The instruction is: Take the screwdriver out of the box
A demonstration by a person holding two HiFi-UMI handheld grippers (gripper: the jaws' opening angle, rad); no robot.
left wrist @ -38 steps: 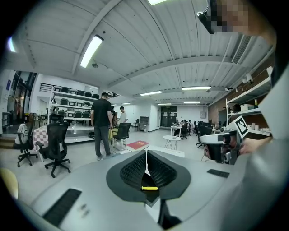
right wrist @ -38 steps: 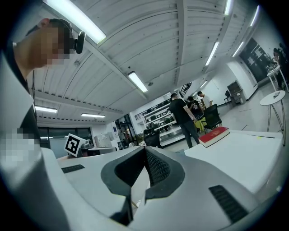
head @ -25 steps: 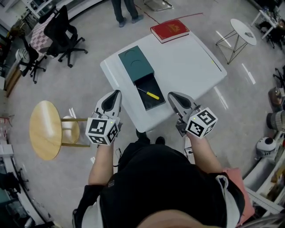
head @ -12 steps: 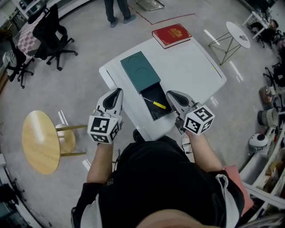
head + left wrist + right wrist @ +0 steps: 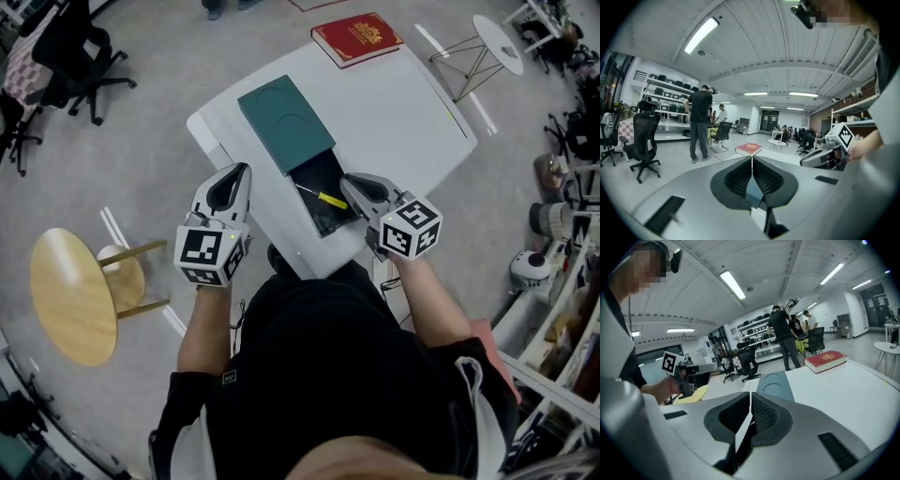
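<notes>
Reach step, by my judgement: the screwdriver (image 5: 324, 198) lay in the open box (image 5: 286, 127) on the counter (image 5: 403, 112). The right gripper (image 5: 347, 180), just beside it, and the left gripper (image 5: 244, 171) were both clenched and empty. Next, the right would need to part its jaws over the handle.

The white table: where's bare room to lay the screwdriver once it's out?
The widest bare patch of the table lies right of the green box, up to the red book and the right edge. Left of the box, only a thin strip. The near edge is crowded: open drawer, left gripper, right gripper.
</notes>
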